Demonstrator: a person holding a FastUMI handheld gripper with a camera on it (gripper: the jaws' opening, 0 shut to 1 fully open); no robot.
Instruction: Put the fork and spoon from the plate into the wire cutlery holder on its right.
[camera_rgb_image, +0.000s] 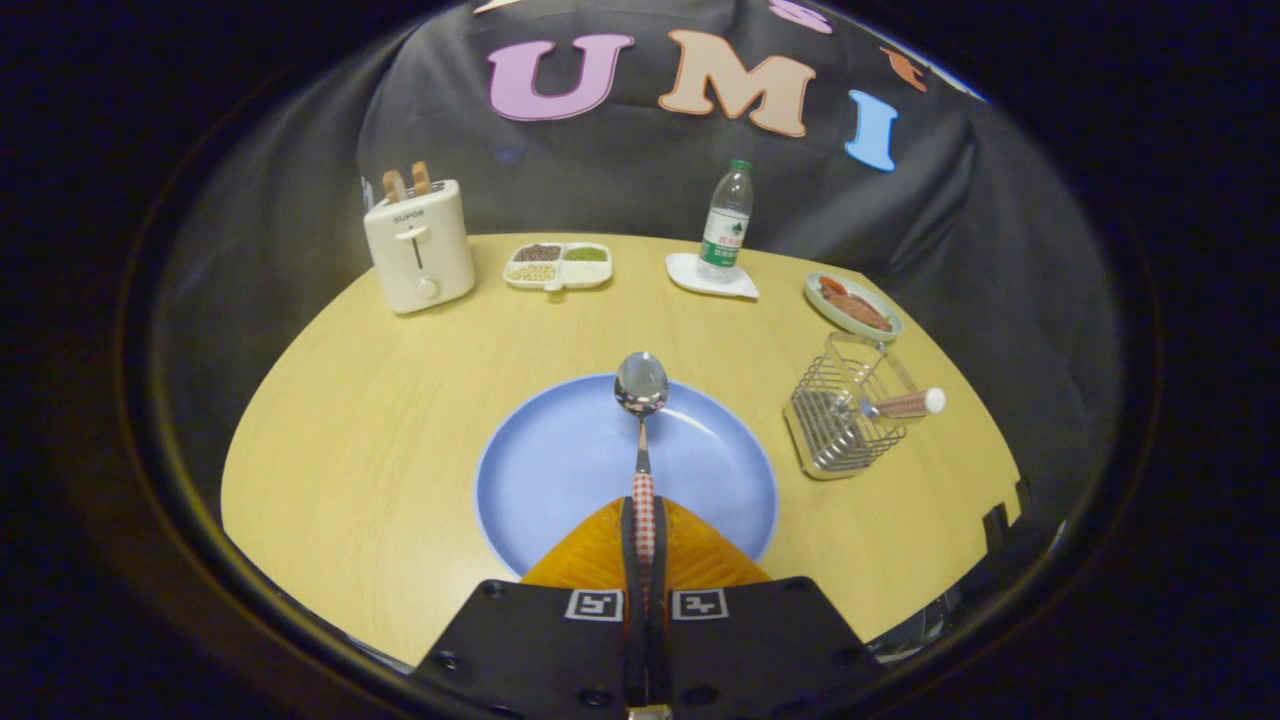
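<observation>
Spoon (641, 400) held by its checked handle between the closed orange fingers of the gripper (643, 530), bowl pointing straight ahead over the blue plate (540, 470). Ahead and off to the right stands the wire cutlery holder (845, 420), one utensil handle (905, 404) already poking out.

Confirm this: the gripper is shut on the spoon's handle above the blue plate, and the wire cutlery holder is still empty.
Not quite. The gripper is shut on the spoon above the blue plate, but the wire cutlery holder is not empty: a utensil handle already leans out of it, as the gripper view shows.
</observation>
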